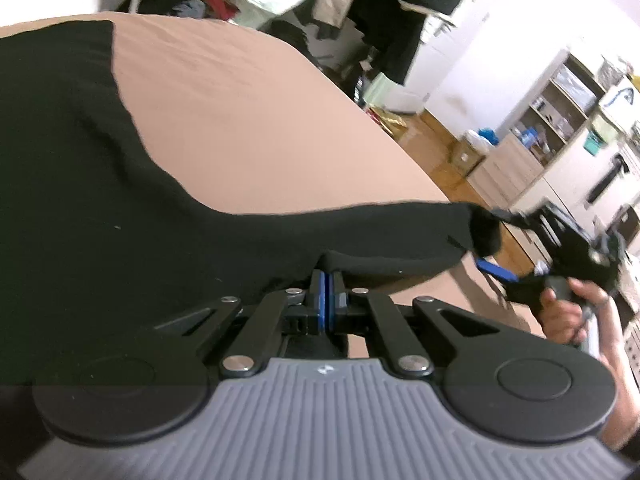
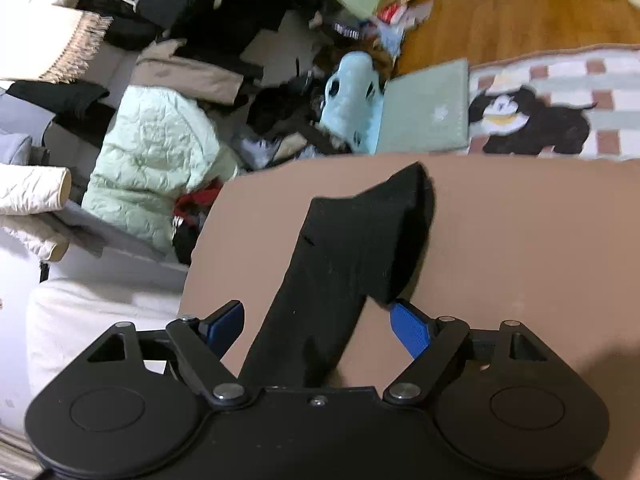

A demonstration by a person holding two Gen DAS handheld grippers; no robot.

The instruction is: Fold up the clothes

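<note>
A black garment [image 1: 80, 200] lies spread over the tan bed cover [image 1: 248, 112]. My left gripper [image 1: 327, 280] is shut, its blue pads together and pinching a raised fold of the garment's near edge. One black sleeve [image 1: 380, 228] stretches right towards the other gripper, whose blue pad [image 1: 496, 271] shows under the sleeve's end, with a person's hand [image 1: 568, 312] behind it. In the right wrist view that sleeve [image 2: 352, 248] runs forward between the wide-apart fingers of my right gripper [image 2: 318, 322], which is open. Its right pad [image 2: 408, 328] just meets the cloth's edge.
Past the bed's far edge lie heaped clothes, a pale green quilted jacket [image 2: 156, 152], a light blue plush toy [image 2: 352, 88] and a green cushion [image 2: 428, 108]. A checked rug with a dog picture [image 2: 560, 112] covers the wooden floor. Shelves [image 1: 552, 120] line the wall.
</note>
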